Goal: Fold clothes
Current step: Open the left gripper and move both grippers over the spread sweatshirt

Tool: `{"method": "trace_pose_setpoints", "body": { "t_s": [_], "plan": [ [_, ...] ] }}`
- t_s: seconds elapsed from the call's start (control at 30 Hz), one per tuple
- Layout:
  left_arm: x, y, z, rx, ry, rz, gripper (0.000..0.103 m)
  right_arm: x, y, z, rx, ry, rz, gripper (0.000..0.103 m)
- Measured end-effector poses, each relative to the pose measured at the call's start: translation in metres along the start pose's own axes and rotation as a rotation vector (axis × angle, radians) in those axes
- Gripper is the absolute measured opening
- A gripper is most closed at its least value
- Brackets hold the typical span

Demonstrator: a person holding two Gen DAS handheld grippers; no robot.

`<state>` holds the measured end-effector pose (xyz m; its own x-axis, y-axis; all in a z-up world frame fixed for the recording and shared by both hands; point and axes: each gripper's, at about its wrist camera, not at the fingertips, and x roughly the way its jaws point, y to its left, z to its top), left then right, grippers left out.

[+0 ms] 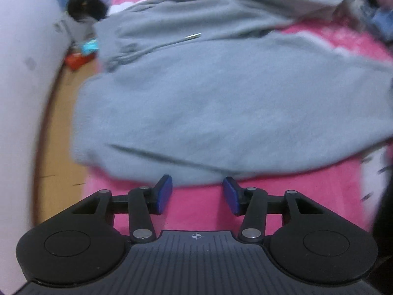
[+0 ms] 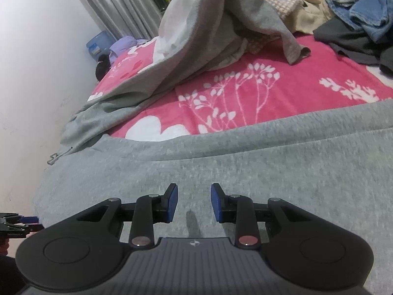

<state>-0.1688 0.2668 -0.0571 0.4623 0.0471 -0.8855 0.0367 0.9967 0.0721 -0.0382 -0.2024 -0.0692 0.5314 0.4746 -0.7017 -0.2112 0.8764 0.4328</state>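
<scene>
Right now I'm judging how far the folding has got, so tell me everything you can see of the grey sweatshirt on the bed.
The grey sweatshirt looks like soft fleecy knit. It lies spread, mostly flat, on the pink floral blanket, with a long crease near its front edge and a metal zip pull near the far side. One part trails up toward the clothes heap behind, showing a white lining. The left gripper sits open at its near edge; the right gripper hangs open over the cloth. Neither grips it.

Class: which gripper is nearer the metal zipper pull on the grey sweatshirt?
Left, probably. The left gripper sits open at the grey sweatshirt's near hem, facing the zipper pull. The right gripper hovers over its far side.
</scene>
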Motion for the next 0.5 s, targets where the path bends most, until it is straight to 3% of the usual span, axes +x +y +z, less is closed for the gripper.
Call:
{"method": "trace_pose_setpoints", "body": {
  "t_s": [0.1,0.23,0.33,0.43,0.5],
  "plan": [
    [-0.022,0.002,0.010,-0.032,-0.059,-0.055,0.045,0.001,0.003,0.000,-0.017,0.004,0.011,0.031],
    [-0.019,-0.026,0.026,0.025,-0.099,-0.169,0.046,0.001,0.012,-0.003,-0.047,0.027,0.022,0.031],
    [0.010,-0.052,0.024,0.121,-0.044,-0.206,0.046,0.002,0.019,-0.007,-0.070,0.066,0.034,0.031],
    [0.022,-0.073,0.005,0.254,-0.035,-0.162,0.048,0.002,0.026,-0.018,-0.085,0.129,0.027,0.031],
    [0.020,-0.075,0.001,0.285,-0.044,-0.157,0.049,0.002,0.027,-0.031,-0.089,0.188,-0.005,0.031]
  ]
}}
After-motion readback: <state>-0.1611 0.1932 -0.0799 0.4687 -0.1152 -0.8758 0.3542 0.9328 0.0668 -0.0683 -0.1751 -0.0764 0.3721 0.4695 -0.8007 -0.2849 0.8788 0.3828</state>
